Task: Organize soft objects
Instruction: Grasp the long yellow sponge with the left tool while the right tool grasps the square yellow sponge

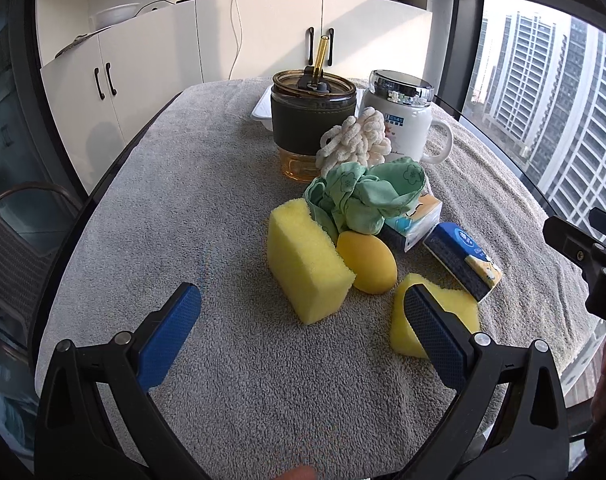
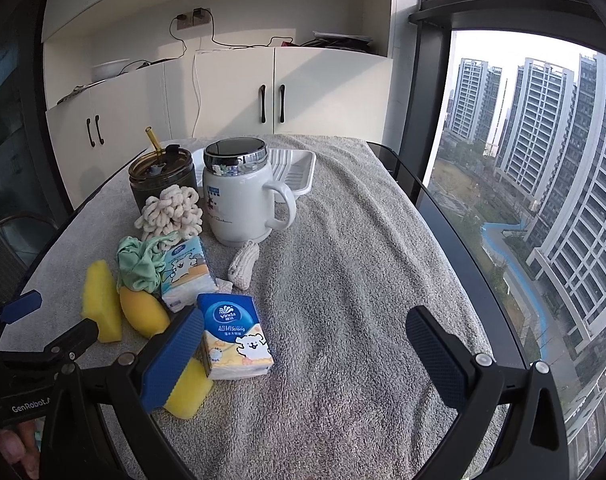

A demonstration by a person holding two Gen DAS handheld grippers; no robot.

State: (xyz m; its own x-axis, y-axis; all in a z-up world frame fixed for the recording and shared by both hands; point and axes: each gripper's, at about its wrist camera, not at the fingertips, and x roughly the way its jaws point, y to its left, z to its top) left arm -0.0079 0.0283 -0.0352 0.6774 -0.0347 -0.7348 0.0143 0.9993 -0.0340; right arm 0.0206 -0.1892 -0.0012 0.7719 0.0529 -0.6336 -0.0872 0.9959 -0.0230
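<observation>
Soft objects lie clustered on a grey towel-covered table (image 1: 207,208): a yellow block sponge (image 1: 307,260), a yellow egg-shaped sponge (image 1: 367,262), a second yellow sponge (image 1: 455,312), a crumpled green cloth (image 1: 363,196), a cream looped scrunchie (image 1: 355,144), and two tissue packs (image 1: 461,260) (image 1: 415,220). My left gripper (image 1: 303,332) is open and empty, just before the block sponge. My right gripper (image 2: 307,356) is open and empty, with the blue tissue pack (image 2: 235,336) by its left finger. A small knitted piece (image 2: 243,264) lies near the mug.
A dark tumbler with straw (image 1: 313,120) and a white lidded mug (image 1: 403,120) stand behind the cluster, a white tray (image 2: 295,172) behind them. White cabinets (image 2: 263,96) stand beyond the table. A window (image 2: 543,160) is on the right, a chair (image 1: 19,240) on the left.
</observation>
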